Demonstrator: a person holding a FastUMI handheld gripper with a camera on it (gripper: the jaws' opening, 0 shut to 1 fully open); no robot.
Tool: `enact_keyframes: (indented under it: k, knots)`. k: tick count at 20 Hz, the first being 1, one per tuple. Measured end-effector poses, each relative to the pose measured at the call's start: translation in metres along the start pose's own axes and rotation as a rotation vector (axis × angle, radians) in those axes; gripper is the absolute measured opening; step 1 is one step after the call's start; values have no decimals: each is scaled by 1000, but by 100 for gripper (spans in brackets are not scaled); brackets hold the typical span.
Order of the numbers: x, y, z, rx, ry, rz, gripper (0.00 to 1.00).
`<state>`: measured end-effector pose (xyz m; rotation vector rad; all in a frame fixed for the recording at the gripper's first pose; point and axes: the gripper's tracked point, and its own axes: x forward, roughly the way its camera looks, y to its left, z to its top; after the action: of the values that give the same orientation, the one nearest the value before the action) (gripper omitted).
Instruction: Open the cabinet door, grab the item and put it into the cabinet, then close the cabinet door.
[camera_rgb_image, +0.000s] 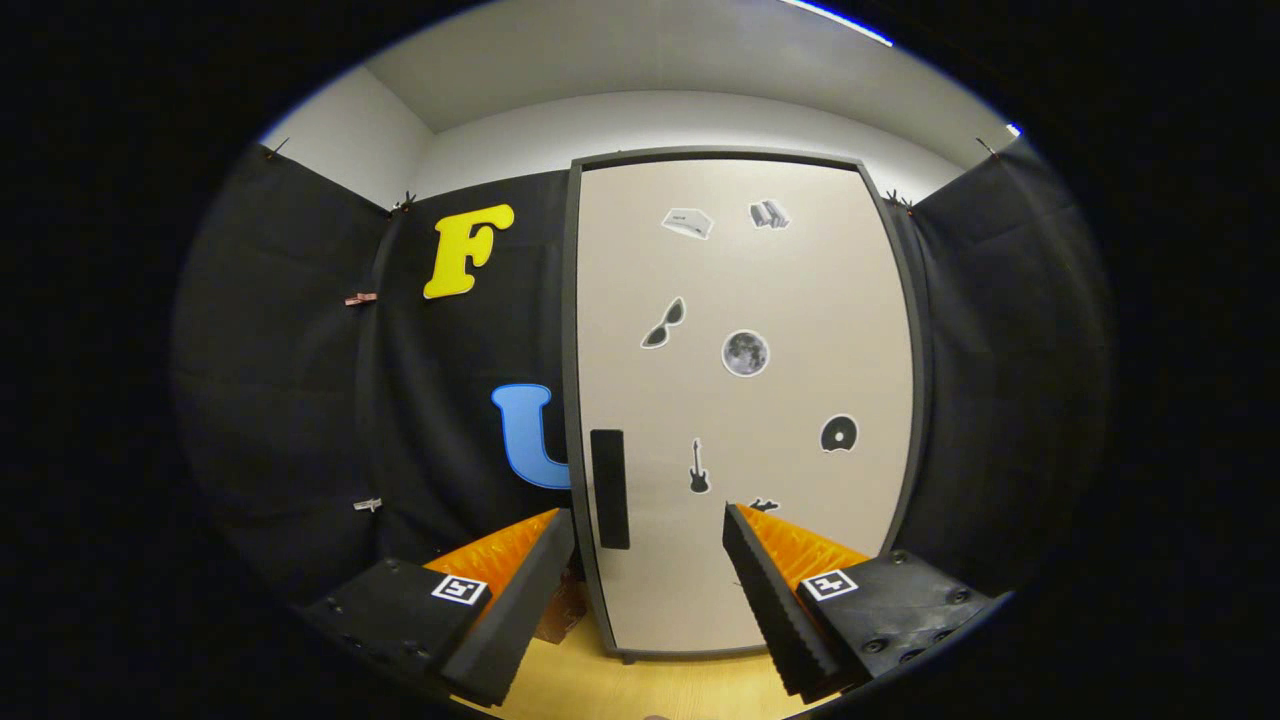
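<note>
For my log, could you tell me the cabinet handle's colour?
Black vertical bar handle, gripper view.

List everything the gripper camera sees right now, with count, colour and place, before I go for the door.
cabinet: one, beige door in a dark grey frame, shut, standing on the table beyond the fingers.
handle: one, black, upright bar near the door's left edge, just ahead of the left finger.
stickers: about eight, black, grey and white, scattered over the door; one is partly hidden behind the right finger.
brown item: one, on the table beside the cabinet's lower left corner, mostly hidden by the left finger; cannot tell what it is.
table: one, light wood, under the cabinet.
clips: two, on the cloth wall left of the cabinet.
gripper: one, fingers open, holding nothing, pointed at the door.
</note>
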<state>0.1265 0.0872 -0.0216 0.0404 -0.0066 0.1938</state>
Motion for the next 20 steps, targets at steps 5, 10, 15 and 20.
enact_keyframes:
  k: [5,10,15,20]
  knots:
    - [45,20,-20,-4,12,21,98]
    - [75,26,-29,-42,-6,-2,98]
    - [102,20,-38,-30,2,-36,95]
    - [128,17,-52,-45,18,-68,86]
